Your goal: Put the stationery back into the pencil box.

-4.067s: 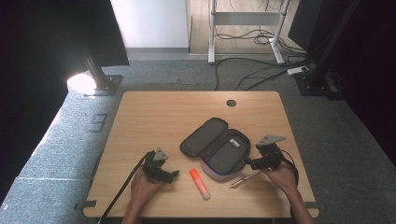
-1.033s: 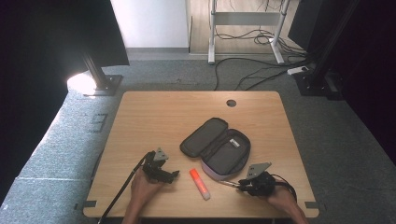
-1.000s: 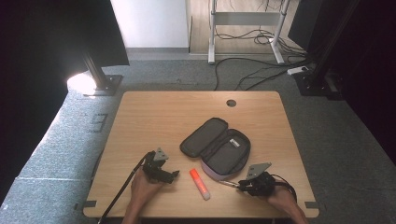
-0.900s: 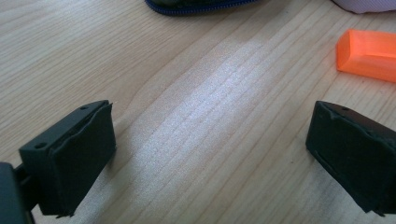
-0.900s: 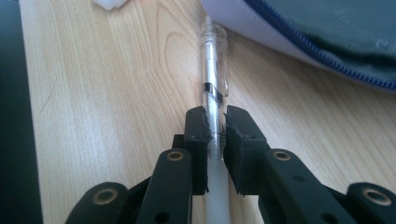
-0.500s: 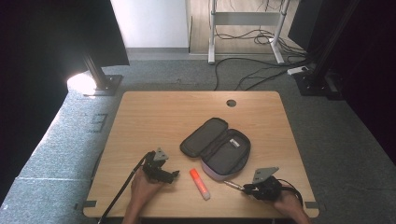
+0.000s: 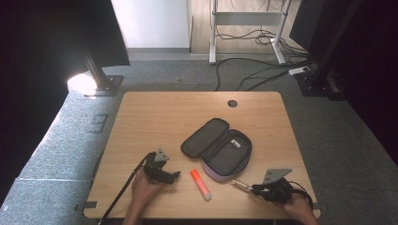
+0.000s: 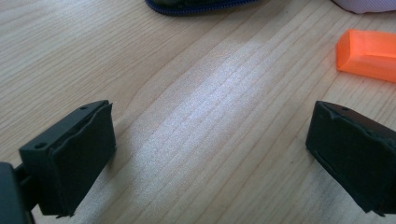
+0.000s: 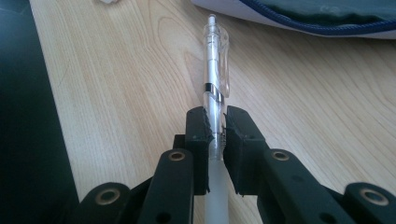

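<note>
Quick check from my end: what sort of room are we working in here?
Probably an office or lab recording bay: a wooden desk on grey carpet, black curtains at the sides, and cables trailing under a second desk frame behind.

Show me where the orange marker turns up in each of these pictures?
High view: the orange marker lies near the front table edge, between the two hands.
Left gripper view: its orange end sits at the upper right.
Right gripper view: not in it.
Shared landmark: the open pencil case.

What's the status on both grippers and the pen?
Right gripper shut on pen. Left gripper open, empty. Open pencil case ahead, path clear.
</note>
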Motion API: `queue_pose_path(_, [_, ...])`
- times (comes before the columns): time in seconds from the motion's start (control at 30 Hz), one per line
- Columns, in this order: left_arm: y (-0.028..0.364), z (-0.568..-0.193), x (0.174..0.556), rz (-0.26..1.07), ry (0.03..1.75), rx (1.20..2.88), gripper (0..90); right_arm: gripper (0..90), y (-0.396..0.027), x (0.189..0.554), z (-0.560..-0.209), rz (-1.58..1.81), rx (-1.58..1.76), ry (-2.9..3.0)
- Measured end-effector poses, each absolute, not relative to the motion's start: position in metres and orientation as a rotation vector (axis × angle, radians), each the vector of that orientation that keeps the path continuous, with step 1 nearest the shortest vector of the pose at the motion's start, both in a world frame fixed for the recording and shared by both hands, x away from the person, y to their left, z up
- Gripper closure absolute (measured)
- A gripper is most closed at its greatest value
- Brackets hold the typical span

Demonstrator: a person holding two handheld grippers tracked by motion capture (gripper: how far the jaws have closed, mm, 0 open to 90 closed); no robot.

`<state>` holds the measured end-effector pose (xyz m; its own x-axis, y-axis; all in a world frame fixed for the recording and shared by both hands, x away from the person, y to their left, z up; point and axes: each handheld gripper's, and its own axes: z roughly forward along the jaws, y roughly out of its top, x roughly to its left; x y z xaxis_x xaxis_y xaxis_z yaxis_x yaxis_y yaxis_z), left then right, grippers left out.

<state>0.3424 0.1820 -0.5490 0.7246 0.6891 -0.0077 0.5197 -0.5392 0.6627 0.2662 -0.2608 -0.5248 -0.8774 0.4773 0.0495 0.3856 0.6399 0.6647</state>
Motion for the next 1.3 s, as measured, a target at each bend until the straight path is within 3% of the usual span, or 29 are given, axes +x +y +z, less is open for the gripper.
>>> queue_pose_path(0.7, [0.182, -0.549, 0.342, 0.335, 0.911, 2.270, 1.1, 78.4, -0.281, 0.266, -0.493, 1.106, 0.807, 2.628])
queue_pose_path(1.3, [0.182, -0.549, 0.342, 0.335, 0.911, 2.270, 1.0, 78.4, -0.272, 0.297, -0.482, 1.092, 0.941, 2.481])
